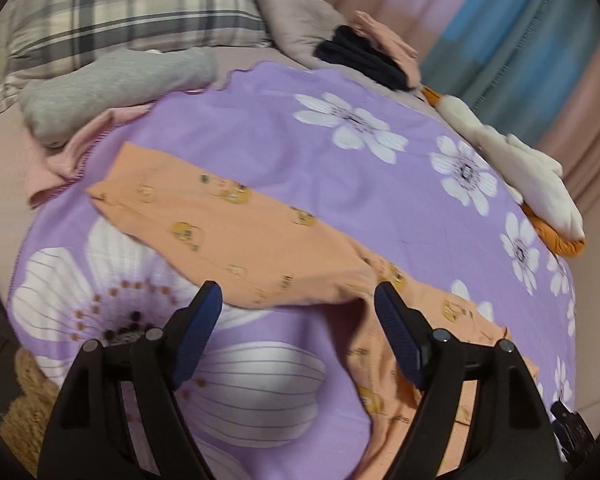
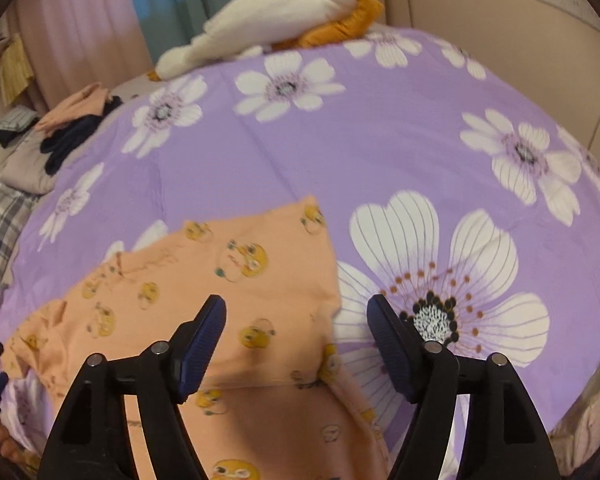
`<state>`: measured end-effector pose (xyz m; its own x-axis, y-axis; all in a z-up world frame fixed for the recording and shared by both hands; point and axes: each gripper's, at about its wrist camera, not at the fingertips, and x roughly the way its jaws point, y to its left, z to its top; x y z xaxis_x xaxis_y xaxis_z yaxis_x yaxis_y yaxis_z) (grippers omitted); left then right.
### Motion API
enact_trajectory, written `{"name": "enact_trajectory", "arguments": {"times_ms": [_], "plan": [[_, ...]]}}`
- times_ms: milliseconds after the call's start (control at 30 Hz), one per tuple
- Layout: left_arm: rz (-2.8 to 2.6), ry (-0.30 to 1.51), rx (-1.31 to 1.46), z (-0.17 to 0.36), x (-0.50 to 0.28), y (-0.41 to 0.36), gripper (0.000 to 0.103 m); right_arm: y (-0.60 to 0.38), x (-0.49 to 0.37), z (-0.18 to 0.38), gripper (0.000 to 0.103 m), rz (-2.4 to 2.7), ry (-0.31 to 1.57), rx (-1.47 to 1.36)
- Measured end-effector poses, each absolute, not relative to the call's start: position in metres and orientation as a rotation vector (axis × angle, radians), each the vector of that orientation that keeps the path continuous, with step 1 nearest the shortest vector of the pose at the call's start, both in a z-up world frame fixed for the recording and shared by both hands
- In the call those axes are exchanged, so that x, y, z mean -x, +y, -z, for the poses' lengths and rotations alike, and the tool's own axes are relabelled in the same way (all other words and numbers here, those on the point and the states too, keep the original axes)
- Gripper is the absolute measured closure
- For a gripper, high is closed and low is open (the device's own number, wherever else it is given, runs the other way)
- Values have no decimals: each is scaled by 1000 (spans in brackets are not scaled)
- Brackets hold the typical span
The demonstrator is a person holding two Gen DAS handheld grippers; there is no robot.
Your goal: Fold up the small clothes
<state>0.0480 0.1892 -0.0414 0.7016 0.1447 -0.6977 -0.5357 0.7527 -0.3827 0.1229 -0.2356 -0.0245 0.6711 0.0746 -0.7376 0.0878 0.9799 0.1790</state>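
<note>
The orange garment [image 1: 236,224], printed with small yellow cartoon figures, lay flat on the purple flowered sheet [image 1: 284,152]. In the left wrist view its long axis ran from ten o'clock, where one narrow end pointed, down toward five o'clock. The left gripper [image 1: 298,300] was tilted downward above the garment's near edge, its jaws apart with nothing between them. In the right wrist view the garment [image 2: 236,280] filled the seven o'clock part of the sheet [image 2: 380,144]. The right gripper [image 2: 296,312] also angled downward over it, jaws wide and empty. A white and orange cloth pile [image 2: 276,16] sat at twelve o'clock.
</note>
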Motion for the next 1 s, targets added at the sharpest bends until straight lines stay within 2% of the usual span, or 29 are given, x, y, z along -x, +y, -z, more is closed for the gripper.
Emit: {"name": "enact_trajectory", "arguments": {"times_ms": [167,267,733,867,933,1000], "plan": [[-402,686,661,43,-41,203,16,-219,-117,9,25,-24,783,-154],[-397,689,700,46,-40,209,14,-209,-113,5,22,-50,759,-120],[-424,701,1034,80,-36,268,15,-198,-116,11,22,-101,787,-141],[-446,651,1117,88,-40,284,25,-196,-118,14,22,-100,798,-141],[-461,627,1153,91,-41,293,36,-197,-118,14,22,-102,800,-147],[-484,606,1189,95,-42,298,56,-197,-118,14,22,-106,800,-155]]}}
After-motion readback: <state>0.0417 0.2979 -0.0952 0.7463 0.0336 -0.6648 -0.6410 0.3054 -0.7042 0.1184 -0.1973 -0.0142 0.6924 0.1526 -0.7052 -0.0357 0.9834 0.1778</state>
